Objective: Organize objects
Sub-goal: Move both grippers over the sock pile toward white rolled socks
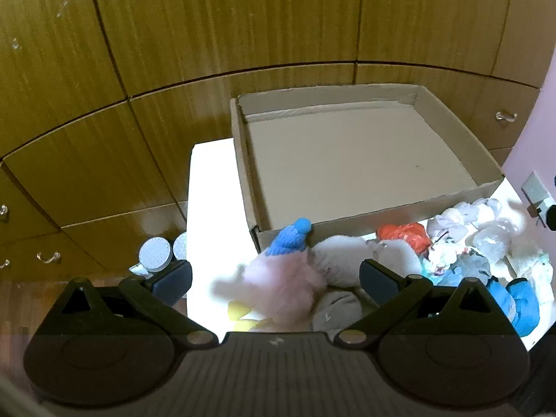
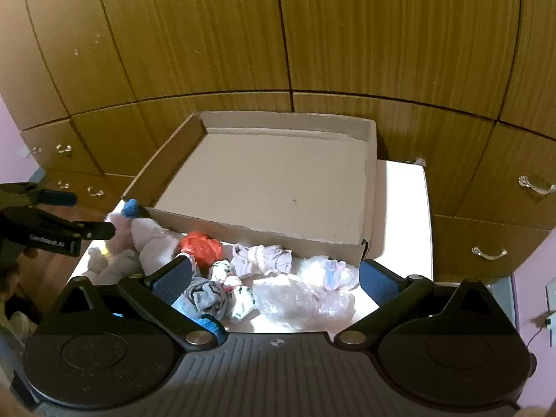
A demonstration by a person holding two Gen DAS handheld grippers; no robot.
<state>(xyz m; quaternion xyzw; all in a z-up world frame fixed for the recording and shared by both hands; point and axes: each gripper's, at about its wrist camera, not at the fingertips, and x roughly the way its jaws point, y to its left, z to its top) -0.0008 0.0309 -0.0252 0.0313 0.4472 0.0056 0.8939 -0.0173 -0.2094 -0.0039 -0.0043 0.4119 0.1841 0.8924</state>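
An empty cardboard box (image 1: 462, 193) (image 2: 368, 187) sits on a white table (image 1: 215, 187) (image 2: 403, 201). In front of it lies a pile of soft things: a pink plush toy (image 1: 278, 281), a blue knitted piece (image 1: 290, 238) (image 2: 130, 207), a white plush (image 1: 342, 252) (image 2: 153, 239), a red bundle (image 1: 405, 234) (image 2: 201, 245), rolled socks and cloths (image 2: 260, 259) and clear plastic bags (image 2: 299, 299). My left gripper (image 1: 274, 279) hangs open above the pink plush. My right gripper (image 2: 274, 278) is open above the cloths and bags. The left gripper (image 2: 74, 217) also shows at the right wrist view's left edge.
Wooden cupboard doors and drawers with metal handles (image 2: 537, 184) stand behind and beside the table. Two round white objects (image 1: 156, 253) lie below the table's left edge. A wall socket (image 1: 537, 191) is on the pink wall at right.
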